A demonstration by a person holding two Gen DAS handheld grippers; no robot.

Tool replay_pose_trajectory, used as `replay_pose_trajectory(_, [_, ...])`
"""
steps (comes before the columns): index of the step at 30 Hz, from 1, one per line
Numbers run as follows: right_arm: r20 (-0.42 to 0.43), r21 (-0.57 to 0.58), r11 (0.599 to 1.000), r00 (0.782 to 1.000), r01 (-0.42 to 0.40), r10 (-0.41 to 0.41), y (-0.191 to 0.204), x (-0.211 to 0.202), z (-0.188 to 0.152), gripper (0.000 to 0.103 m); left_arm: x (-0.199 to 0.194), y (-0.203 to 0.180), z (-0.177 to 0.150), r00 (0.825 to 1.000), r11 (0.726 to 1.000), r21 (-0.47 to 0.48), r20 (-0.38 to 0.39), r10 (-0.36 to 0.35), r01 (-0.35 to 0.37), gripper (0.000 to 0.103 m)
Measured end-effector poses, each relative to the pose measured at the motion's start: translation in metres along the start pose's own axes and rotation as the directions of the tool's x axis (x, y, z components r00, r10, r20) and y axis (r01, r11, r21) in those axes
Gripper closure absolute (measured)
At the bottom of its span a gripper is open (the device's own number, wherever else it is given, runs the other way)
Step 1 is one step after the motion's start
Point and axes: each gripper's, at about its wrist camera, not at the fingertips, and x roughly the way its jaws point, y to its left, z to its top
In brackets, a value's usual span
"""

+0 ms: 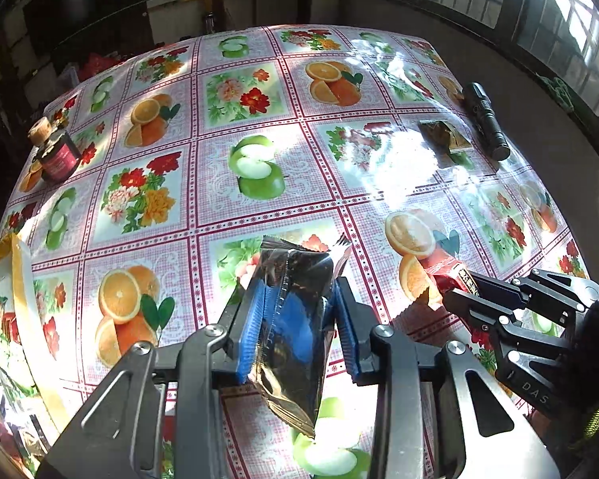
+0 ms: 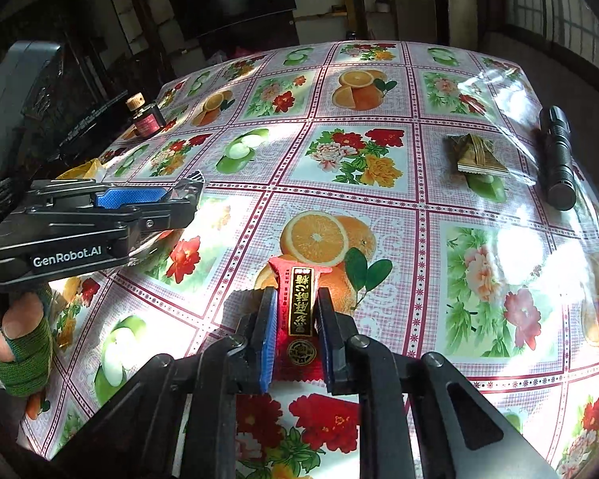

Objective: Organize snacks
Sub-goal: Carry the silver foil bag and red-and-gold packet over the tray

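Between the blue pads of the left gripper (image 1: 295,315), a silvery foil snack packet (image 1: 295,319) is pinched across its middle, its crimped ends sticking out above and below the fingers; the packet is carried clear of the fruit-and-flower tablecloth (image 1: 259,119). Just to its right, the right gripper (image 2: 295,331) is closed tight on a slim red snack packet (image 2: 299,315) with gold lettering, likewise off the cloth. Step in hand, as judged: both pickups made, the carry to a collecting place under way. The likely destination is the yellow snack bag (image 1: 8,319) lying open at the near left edge of the table (its contents are too washed out by glare to make out). The next move calls for bringing each packet over that bag's mouth and letting go one at a time, so the two grippers do not crowd each other. Farther out, one tan snack packet (image 2: 475,157) waits beside a black flashlight (image 2: 559,159); a small dark jar (image 2: 145,117) stands far left
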Motion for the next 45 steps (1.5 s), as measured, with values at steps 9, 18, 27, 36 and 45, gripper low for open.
replay_pose_trajectory(9, [0.003, -0.017, 0.996, 0.996, -0.088, 0.088, 0.030, -0.016, -0.019, 0.086, -0.034, 0.030, -0.063, 1.000, 0.991, -0.136, -0.008, -0.004, 0.003, 0.068])
replay_pose_trajectory(18, [0.019, -0.050, 0.987, 0.988, -0.153, 0.154, 0.060, -0.030, -0.026, 0.086, -0.074, 0.038, -0.091, 0.993, 0.976, -0.186, 0.017, 0.116, -0.111, 0.068])
replay_pose_trajectory(27, [0.031, -0.106, 0.973, 0.977, -0.206, 0.210, 0.097, -0.033, -0.023, 0.086, -0.111, 0.041, -0.105, 0.941, 0.928, -0.193, 0.049, 0.334, -0.319, 0.068])
replay_pose_trajectory(36, [0.044, -0.161, 0.958, 0.968, -0.238, 0.248, 0.128, -0.037, -0.016, 0.086, -0.133, 0.056, -0.108, 0.911, 0.895, -0.234, 0.071, 0.406, -0.380, 0.068])
replay_pose_trajectory(45, [0.049, -0.209, 0.939, 0.956, -0.275, 0.290, 0.157, -0.036, -0.007, 0.086, -0.148, 0.079, -0.116, 0.889, 0.863, -0.283, 0.065, 0.453, -0.419, 0.068])
